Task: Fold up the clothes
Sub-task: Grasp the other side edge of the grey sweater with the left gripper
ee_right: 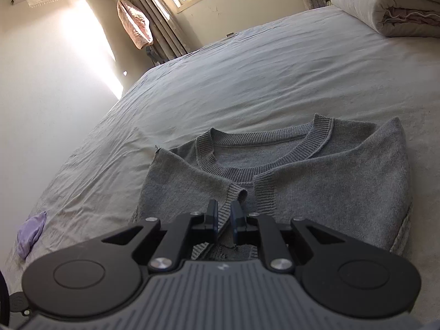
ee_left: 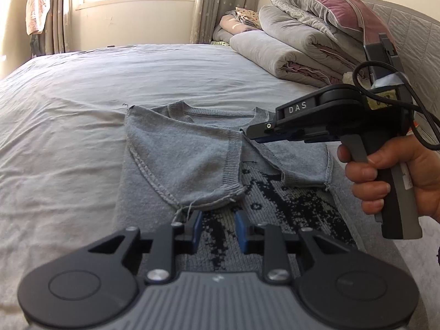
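Observation:
A grey knit sweater [ee_left: 176, 159] lies flat on the bed, neckline away from me, with both short sleeves folded in over the chest and a dark pattern showing lower down. My left gripper [ee_left: 218, 227] hovers just short of the left sleeve's hem, jaws a little apart with nothing between the blue pads. My right gripper [ee_left: 249, 134], held by a hand [ee_left: 385, 173], sits over the spot where the two ribbed cuffs meet. In the right wrist view the sweater [ee_right: 316, 181] fills the middle, and the right gripper [ee_right: 224, 217] stands narrowly open, the cuff [ee_right: 238, 191] lying free just ahead of its tips.
The light grey bed sheet [ee_left: 82, 110] spreads wide to the left and beyond the sweater. Rolled quilts [ee_left: 288, 52] and a mauve pillow [ee_left: 324, 0] are stacked at the headboard on the right. A small purple cloth [ee_right: 30, 233] lies near the bed's left edge, beside the wall.

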`<state>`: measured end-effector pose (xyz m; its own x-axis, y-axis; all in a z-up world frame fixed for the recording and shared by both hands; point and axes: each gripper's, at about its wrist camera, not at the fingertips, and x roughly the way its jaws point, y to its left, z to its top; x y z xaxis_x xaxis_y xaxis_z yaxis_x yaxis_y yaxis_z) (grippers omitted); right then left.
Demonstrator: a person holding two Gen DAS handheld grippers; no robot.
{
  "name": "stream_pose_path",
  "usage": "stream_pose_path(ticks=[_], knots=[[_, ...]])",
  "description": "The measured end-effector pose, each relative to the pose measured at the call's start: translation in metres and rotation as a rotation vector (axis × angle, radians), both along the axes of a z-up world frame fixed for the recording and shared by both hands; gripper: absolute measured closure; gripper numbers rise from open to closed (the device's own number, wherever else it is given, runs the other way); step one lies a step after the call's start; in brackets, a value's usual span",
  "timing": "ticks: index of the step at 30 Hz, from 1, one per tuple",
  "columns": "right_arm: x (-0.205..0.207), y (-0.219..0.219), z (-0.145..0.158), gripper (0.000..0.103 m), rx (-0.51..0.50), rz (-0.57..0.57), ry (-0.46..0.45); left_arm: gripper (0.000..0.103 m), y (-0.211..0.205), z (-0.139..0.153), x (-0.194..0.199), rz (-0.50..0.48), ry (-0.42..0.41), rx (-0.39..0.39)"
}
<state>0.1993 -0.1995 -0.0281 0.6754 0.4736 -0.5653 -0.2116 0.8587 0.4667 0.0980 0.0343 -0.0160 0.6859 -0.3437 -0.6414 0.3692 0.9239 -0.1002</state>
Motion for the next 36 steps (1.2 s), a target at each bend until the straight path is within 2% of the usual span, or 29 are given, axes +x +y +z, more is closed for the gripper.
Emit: stream_pose_path(ticks=[2,6,13,23,30,36], knots=[[-0.009,0.007,0.003,0.086,0.003,0.024,0.007,0.072,0.007,0.004,-0.008,0.012,-0.003,0.018],[-0.027,0.021,0.005,0.076,0.016,0.054,0.023,0.071,0.021,0.009,-0.026,0.033,-0.003,0.061],[-0.05,0.052,0.001,0.076,0.087,0.134,0.094,0.071,0.044,0.009,-0.057,0.057,0.022,0.105],[-0.082,0.096,-0.022,0.076,0.172,0.2,0.217,0.071,0.058,0.007,-0.108,0.026,0.052,0.155],[-0.101,0.108,-0.028,0.076,0.223,0.207,0.25,0.071,0.06,-0.001,-0.141,0.014,0.073,0.21],[-0.123,0.12,-0.028,0.076,0.226,0.247,0.257,0.071,0.065,-0.004,-0.159,0.031,0.081,0.222]])
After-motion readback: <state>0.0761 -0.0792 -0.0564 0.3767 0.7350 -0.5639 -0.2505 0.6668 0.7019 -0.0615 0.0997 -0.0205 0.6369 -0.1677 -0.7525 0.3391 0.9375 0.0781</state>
